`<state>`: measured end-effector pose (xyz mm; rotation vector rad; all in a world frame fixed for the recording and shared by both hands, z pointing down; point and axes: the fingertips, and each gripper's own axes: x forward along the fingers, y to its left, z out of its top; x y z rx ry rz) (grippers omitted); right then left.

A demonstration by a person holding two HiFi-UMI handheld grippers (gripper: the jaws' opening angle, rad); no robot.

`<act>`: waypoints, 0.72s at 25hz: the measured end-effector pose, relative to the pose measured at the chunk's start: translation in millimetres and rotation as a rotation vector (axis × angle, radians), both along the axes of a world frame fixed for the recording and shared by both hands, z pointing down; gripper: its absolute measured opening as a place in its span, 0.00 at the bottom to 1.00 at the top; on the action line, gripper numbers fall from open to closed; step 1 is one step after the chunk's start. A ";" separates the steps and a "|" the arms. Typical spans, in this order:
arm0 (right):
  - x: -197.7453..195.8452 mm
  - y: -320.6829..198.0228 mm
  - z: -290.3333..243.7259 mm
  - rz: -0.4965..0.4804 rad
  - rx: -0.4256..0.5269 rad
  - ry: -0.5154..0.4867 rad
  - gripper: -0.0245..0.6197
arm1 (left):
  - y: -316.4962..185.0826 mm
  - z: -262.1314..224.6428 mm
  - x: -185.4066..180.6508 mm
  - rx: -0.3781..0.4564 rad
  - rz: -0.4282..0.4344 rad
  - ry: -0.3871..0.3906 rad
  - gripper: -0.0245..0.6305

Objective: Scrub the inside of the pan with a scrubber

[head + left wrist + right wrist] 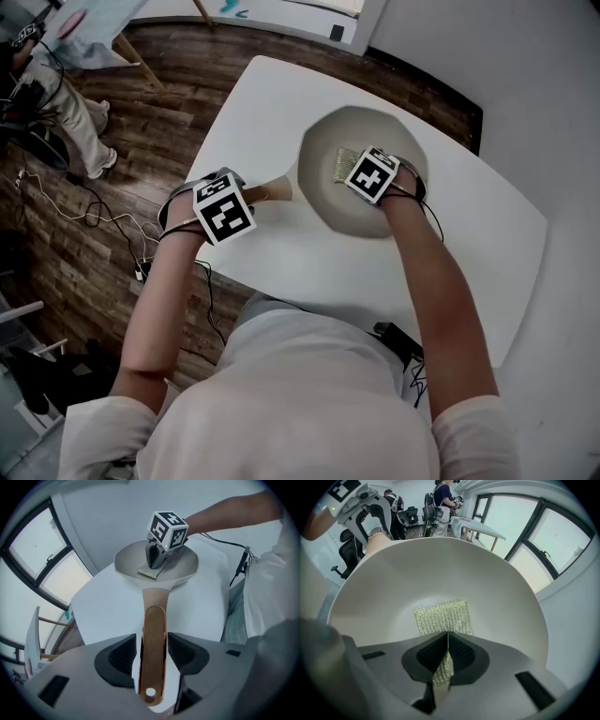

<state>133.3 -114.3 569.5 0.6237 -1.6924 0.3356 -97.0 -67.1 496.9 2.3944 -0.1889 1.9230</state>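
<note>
- The left gripper (152, 654) is closed on the handle (154, 616) of the pan (497, 578), steadying it. The right gripper (446, 656) pinches the near edge of the scrubber (443, 615).
- The pan sits on the white table (309, 272); its pale inside shows no obvious grime.
- The scrubber lies flat on the pan's floor, so scrubbing looks under way; I cannot tell how much remains.
</note>
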 end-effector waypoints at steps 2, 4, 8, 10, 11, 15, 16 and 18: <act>-1.9 1.2 -1.1 -0.005 0.001 0.000 0.07 | 3.2 -8.2 -9.8 0.005 -0.020 0.014 0.37; -4.1 3.5 -0.5 -0.020 0.001 0.003 0.07 | 6.6 -16.2 -17.3 0.022 -0.036 0.029 0.37; -8.9 20.0 0.1 -0.064 -0.053 -0.001 0.07 | 12.2 -35.1 -25.5 0.088 -0.075 0.066 0.36; -9.7 32.6 0.5 -0.069 -0.110 -0.013 0.07 | 9.2 -47.4 -25.3 0.146 -0.106 0.108 0.36; -9.1 38.7 1.0 -0.063 -0.142 -0.020 0.07 | 5.6 -54.0 -24.9 0.181 -0.128 0.135 0.36; -12.6 60.4 2.1 -0.059 -0.243 -0.062 0.07 | -2.7 -78.4 -24.1 0.287 -0.239 0.257 0.36; -13.5 64.4 2.0 -0.061 -0.260 -0.072 0.07 | -2.5 -84.2 -23.9 0.300 -0.257 0.280 0.35; -13.9 68.5 1.1 -0.067 -0.285 -0.085 0.07 | -1.5 -94.9 -23.0 0.322 -0.272 0.308 0.35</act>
